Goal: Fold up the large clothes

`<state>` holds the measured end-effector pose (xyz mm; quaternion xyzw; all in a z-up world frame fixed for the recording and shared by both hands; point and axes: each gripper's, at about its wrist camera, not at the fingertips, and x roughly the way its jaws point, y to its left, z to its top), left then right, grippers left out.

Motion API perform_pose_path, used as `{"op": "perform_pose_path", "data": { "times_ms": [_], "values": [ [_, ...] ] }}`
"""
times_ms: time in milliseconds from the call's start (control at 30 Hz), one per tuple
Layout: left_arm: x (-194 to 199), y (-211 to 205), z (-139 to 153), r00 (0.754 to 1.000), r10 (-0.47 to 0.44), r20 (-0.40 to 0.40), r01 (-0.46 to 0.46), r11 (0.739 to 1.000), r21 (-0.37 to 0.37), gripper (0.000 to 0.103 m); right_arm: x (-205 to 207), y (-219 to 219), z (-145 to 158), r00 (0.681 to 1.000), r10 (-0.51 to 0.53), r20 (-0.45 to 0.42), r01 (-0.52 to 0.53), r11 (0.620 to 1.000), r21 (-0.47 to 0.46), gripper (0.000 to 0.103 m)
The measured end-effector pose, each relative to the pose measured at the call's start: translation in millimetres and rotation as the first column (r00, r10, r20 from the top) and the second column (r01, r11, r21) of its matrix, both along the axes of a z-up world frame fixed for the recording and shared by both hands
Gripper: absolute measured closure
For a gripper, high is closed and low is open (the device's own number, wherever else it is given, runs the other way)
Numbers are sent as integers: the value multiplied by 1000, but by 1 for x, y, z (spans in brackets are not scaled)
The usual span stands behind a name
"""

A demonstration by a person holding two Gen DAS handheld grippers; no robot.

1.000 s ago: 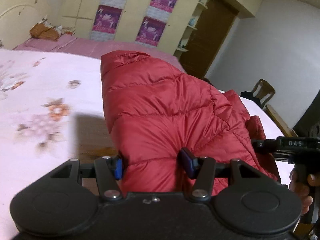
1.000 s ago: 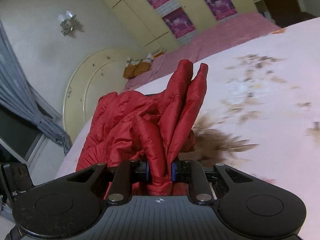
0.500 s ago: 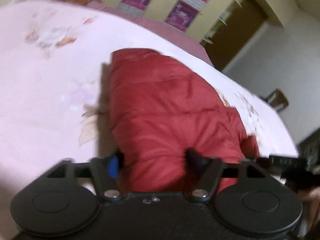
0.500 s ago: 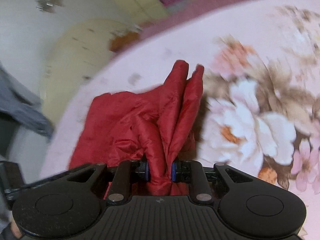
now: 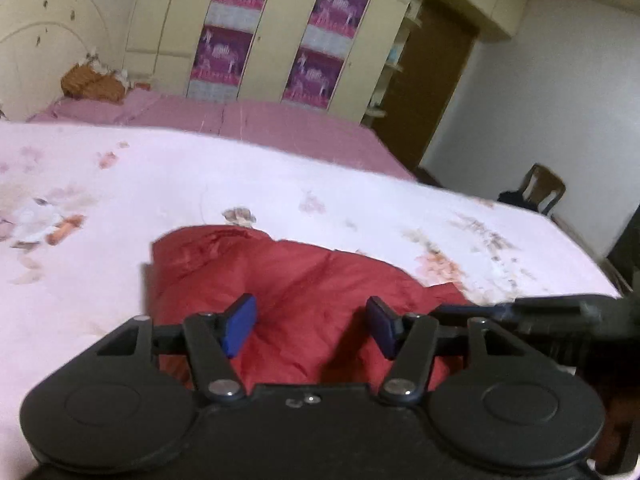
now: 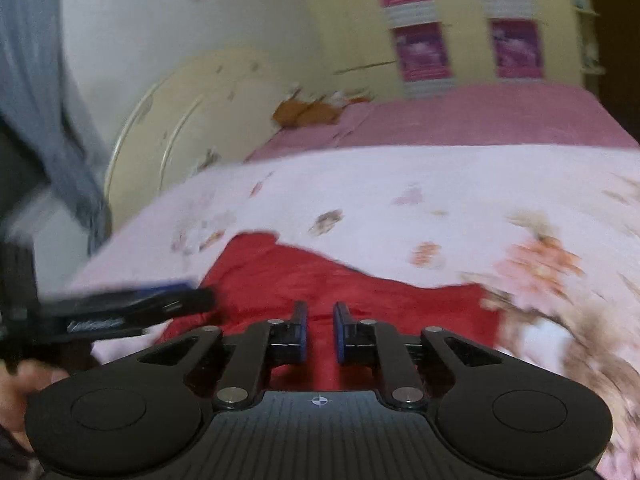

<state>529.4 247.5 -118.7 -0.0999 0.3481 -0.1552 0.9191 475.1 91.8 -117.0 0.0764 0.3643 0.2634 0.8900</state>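
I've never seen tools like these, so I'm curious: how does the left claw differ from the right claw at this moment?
Gap: the left claw has pads standing wide apart, while the right claw leaves only a slit.
Hold: the left claw presses nothing, and the red jacket lies loose between its pads. Whether the right claw pinches cloth is unclear.
Shared: both have blue pads, point at the jacket, and have just been closing.

Jacket (image 5: pixel 304 280) on the bed (image 5: pixel 200 184), both grippers over its near edge.
The left gripper (image 5: pixel 311 326) stood left of the right gripper (image 6: pixel 320 330). Behind the jacket the bed ran back to a headboard (image 6: pixel 188 108) at far left, a wardrobe (image 5: pixel 280 28) behind it, and a chair (image 5: pixel 542 192) beyond its right edge.
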Motion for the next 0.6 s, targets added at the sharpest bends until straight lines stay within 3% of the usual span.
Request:
{"op": "perform_pose_path", "data": {
  "times_ms": [133,233,367,500,600],
  "values": [
    [12,0,-8,997,30,-71,-30,1000,3,44,20,-2,-39,998,-53,-38,49,995,-90,90],
    [6,2,-5,997,37,-74,-34,999,34,45,25,-18,-54,993,-97,-66,89,990,-108,91],
    [-32,11,12,999,6,-36,-5,1000,16,45,2,-47,-38,988,-138,-69,132,988,-76,90],
    [-90,-6,21,997,-77,27,76,997,26,45,-49,-58,-15,998,-62,-5,62,998,-5,90],
    [-109,-22,4,997,-73,33,68,989,135,43,-56,-54,-34,998,-64,-19,62,994,-84,90]
  ]
}}
